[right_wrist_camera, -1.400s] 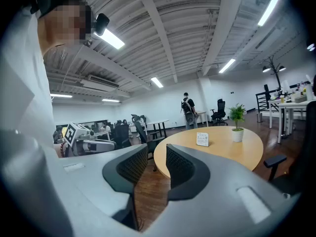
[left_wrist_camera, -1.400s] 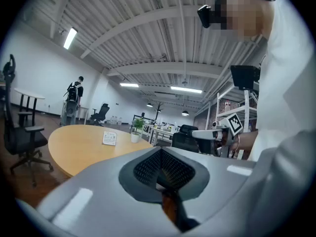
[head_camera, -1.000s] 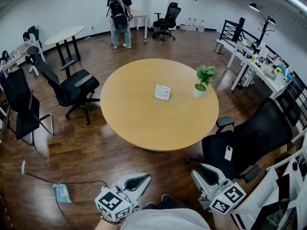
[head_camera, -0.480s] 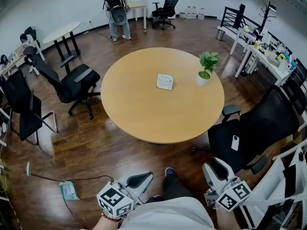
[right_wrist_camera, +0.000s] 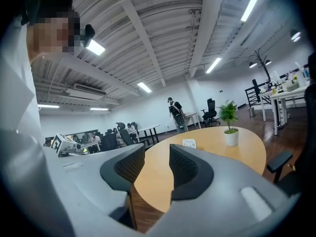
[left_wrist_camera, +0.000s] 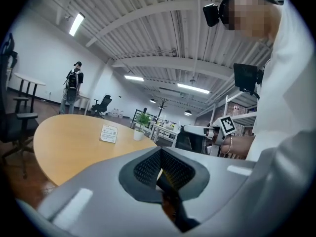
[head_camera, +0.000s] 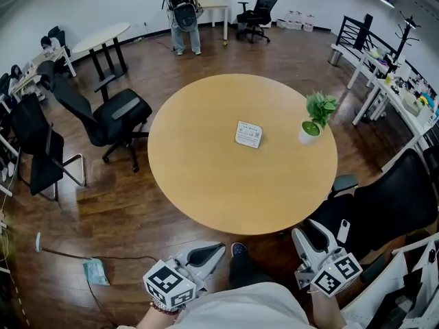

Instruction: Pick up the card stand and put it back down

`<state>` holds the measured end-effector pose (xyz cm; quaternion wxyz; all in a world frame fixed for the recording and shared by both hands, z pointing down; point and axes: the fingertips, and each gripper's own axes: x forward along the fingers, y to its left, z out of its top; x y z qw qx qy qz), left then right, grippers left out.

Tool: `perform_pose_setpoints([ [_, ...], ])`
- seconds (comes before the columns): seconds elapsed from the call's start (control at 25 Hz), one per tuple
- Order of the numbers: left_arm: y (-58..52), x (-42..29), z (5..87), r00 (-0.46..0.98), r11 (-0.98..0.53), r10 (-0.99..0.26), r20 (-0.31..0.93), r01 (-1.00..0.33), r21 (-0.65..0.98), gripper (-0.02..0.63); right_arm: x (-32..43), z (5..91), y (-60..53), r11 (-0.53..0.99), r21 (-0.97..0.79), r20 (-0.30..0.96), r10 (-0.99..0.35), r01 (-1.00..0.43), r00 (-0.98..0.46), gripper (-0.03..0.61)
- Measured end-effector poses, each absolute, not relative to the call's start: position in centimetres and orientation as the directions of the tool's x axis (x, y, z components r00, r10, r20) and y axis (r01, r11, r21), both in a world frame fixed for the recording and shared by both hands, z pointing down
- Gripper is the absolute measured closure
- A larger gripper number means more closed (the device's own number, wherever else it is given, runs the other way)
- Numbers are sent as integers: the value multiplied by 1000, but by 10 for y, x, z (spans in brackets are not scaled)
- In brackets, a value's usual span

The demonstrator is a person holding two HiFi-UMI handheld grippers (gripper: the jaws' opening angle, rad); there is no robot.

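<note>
The table [head_camera: 206,190] looms closer now, and the right gripper [right_wrist_camera: 157,154] has just been opening its empty fingers, likely readying for the card stand [head_camera: 249,134] upright mid-table near the potted plant [head_camera: 314,118], while the left gripper [left_wrist_camera: 160,153] keeps its fingers closed.

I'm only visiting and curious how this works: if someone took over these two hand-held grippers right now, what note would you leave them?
Left gripper: jaws shut, empty.
Right gripper: jaws apart, have just been opening, nothing between them.
Small white printed card stand: stands near the middle of the round light-wood table, left of the small green plant in a white pot in the head view.
Done: nothing; stand untouched, both grippers short of the table's near edge.
Left: reach in, grip the stand, lift it, set it back down.
</note>
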<state>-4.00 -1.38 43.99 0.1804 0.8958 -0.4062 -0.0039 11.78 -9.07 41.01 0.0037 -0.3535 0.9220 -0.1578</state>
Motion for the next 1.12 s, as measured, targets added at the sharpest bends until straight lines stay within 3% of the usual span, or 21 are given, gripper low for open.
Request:
perform_pose_setpoints([
  [0.52, -183, -60, 457, 528, -451, -820, 221, -833, 319, 612, 69, 504, -330, 815, -288, 211, -459, -503, -863, 425],
  [0.88, -236, -74, 474, 429, -324, -849, 308, -884, 337, 612, 29, 614, -492, 867, -209, 364, -360, -453, -859, 370],
  [1.12, -258, -83, 481, 379, -245, -851, 364, -899, 364, 612, -8, 637, -537, 895, -253, 379, -257, -367, -889, 321],
])
